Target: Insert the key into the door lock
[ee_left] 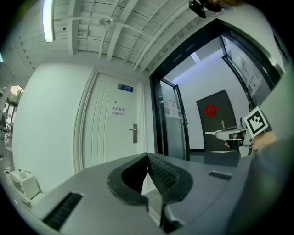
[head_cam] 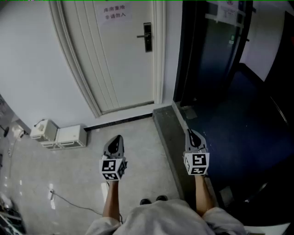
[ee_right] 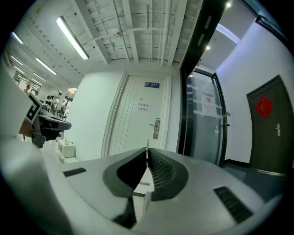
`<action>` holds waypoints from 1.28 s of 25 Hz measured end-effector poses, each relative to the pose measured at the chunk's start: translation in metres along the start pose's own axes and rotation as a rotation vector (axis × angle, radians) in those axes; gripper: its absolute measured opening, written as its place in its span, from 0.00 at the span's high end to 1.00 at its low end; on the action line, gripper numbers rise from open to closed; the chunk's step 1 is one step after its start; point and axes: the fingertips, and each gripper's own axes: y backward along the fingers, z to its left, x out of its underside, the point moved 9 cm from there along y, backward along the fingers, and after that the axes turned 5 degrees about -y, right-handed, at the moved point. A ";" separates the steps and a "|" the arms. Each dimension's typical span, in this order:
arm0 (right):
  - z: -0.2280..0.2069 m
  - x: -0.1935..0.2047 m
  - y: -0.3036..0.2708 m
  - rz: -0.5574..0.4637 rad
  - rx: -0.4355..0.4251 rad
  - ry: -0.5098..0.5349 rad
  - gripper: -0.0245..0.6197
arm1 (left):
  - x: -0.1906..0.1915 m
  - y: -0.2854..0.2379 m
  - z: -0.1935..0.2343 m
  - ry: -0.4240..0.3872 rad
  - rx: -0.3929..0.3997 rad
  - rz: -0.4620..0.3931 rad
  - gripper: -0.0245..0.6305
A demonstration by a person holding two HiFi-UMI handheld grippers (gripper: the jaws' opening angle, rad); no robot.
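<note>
1. Nearest, the person's forearms hold both tools level, pointing toward the far wall. The left gripper (head_cam: pixel 115 139) has its fingers closed together with nothing between them. I judge it idle for now.
2. The right gripper (head_cam: pixel 190 135) has its fingers pressed together on the key (ee_right: pixel 147 143). Only a thin, pale metal sliver of it shows, standing edge-on and poking just past the fingertips. In the head view it is too small to make out.
3. A pale speckled floor (head_cam: pixel 138 137) lies between the person and the far wall. Two white boxes (head_cam: pixel 59 135) sit on it at the left, against the wall and off the line to the door.
4. At the far side is the white door (head_cam: pixel 115 64), which is closed. The door lock (head_cam: pixel 147 37) sits near its right edge. It is a dark upright plate with a lever handle pointing left. A paper notice (head_cam: pixel 114 13) hangs above and to the left of it. A dark glass door (head_cam: pixel 216 50) stands further right.
5. I judge this to be the approach step, since the key is gripped but well apart from the lock.
6. The next move calls for carrying the right gripper forward and somewhat left, up to the plate. The keyhole cannot be made out from here, so it must be found close up.
7. The blade would then need turning to match the slot. Being so thin, the key could twist in the grip if it meets the plate off-line.
</note>
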 end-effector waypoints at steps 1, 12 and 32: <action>0.001 0.000 0.001 0.001 0.000 -0.001 0.92 | 0.000 0.002 0.000 0.001 0.000 0.002 0.93; -0.001 0.003 -0.002 0.012 -0.007 -0.007 0.92 | 0.002 -0.002 -0.003 -0.004 0.003 0.007 0.93; -0.054 0.018 -0.025 0.026 -0.080 0.008 0.92 | 0.006 -0.040 -0.054 0.005 0.000 0.021 0.93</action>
